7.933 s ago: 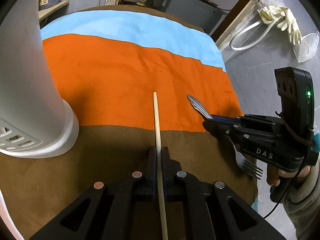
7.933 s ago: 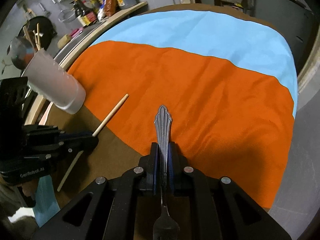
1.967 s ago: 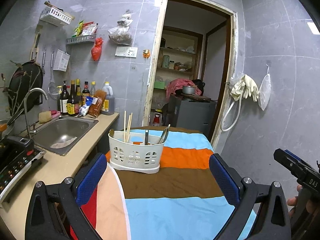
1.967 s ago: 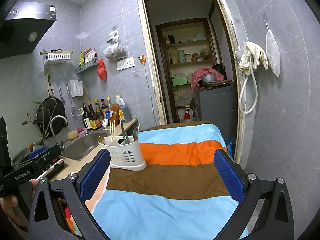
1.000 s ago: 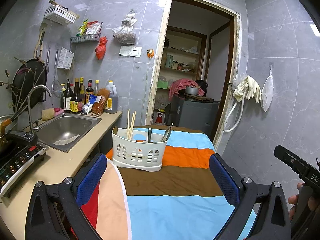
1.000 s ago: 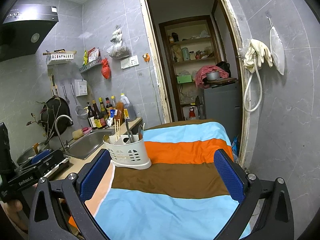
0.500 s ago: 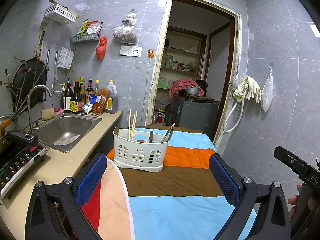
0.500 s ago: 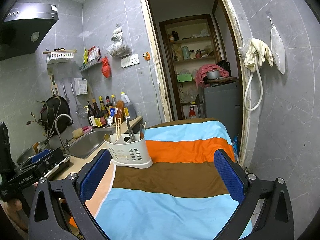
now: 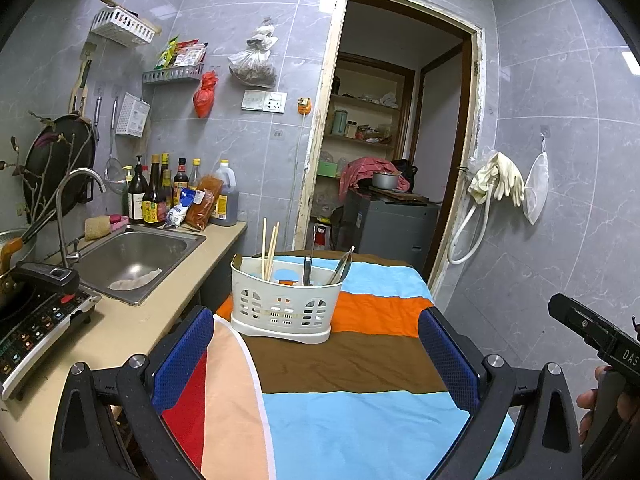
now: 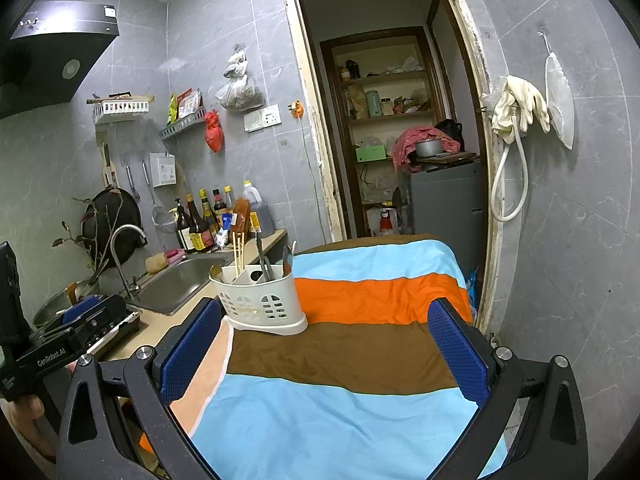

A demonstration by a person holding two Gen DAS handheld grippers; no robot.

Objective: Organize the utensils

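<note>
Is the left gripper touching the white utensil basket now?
Apart. In the left wrist view, the open left gripper is empty, and brown cloth shows between its blue pads and the white utensil basket further back.

Both wrist views look level along the striped table [image 9: 348,364] from its near end, left camera nearer the sink [image 9: 136,252]. They share the caddy [image 10: 260,300], far doorway [image 10: 400,120] and tiled walls.

Grey-tiled walls [image 9: 560,120], open doorway [image 10: 400,120]
</note>
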